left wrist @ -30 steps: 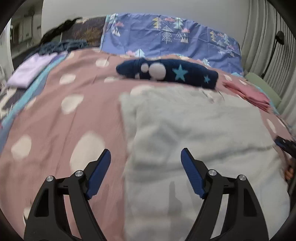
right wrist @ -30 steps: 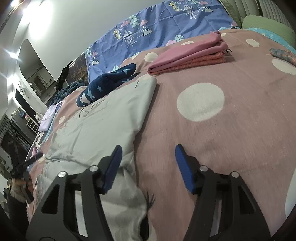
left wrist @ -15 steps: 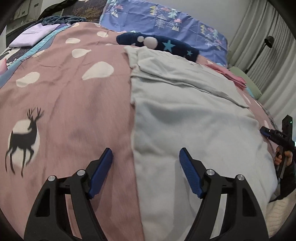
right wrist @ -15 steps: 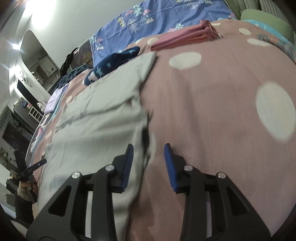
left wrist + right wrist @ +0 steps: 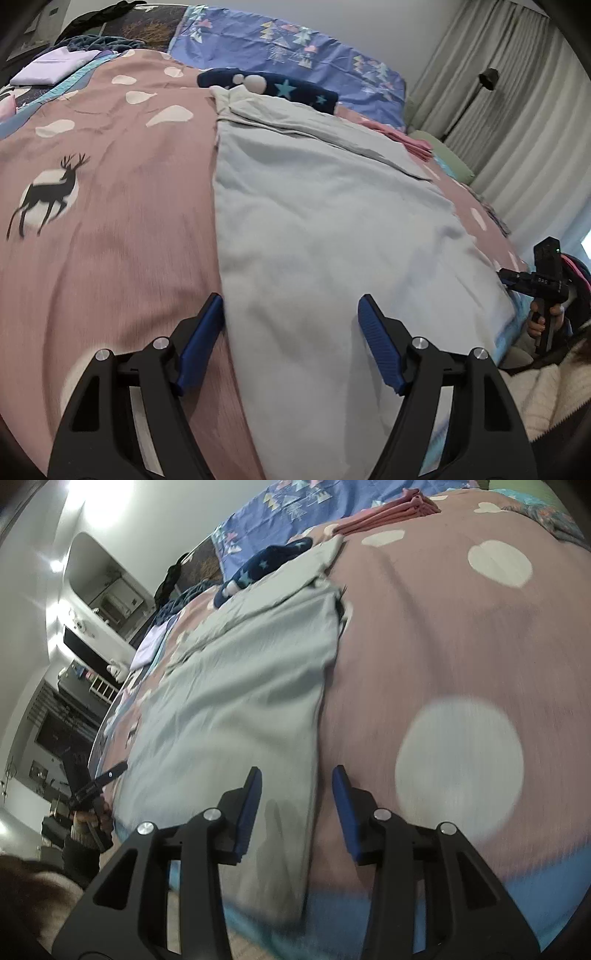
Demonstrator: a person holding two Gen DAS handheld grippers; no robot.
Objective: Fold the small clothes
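Pale grey garment (image 5: 325, 221) lies flat on the bed (image 5: 110, 229), each open, empty gripper, left gripper (image 5: 290, 332) and right gripper (image 5: 295, 805), straddling a near edge, apparently poised to pinch before folding.

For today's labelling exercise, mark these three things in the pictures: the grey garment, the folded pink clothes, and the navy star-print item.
grey garment (image 5: 332, 229), left wrist view, middle of the flat cloth.
folded pink clothes (image 5: 391, 515), right wrist view, side of the stack.
navy star-print item (image 5: 291, 90), left wrist view, near a star.

Grey garment (image 5: 332, 221): soft matt cloth.
Bedcover (image 5: 110, 221): matt printed cloth.
Left gripper (image 5: 290, 321): black plastic, ribbed blue pads.
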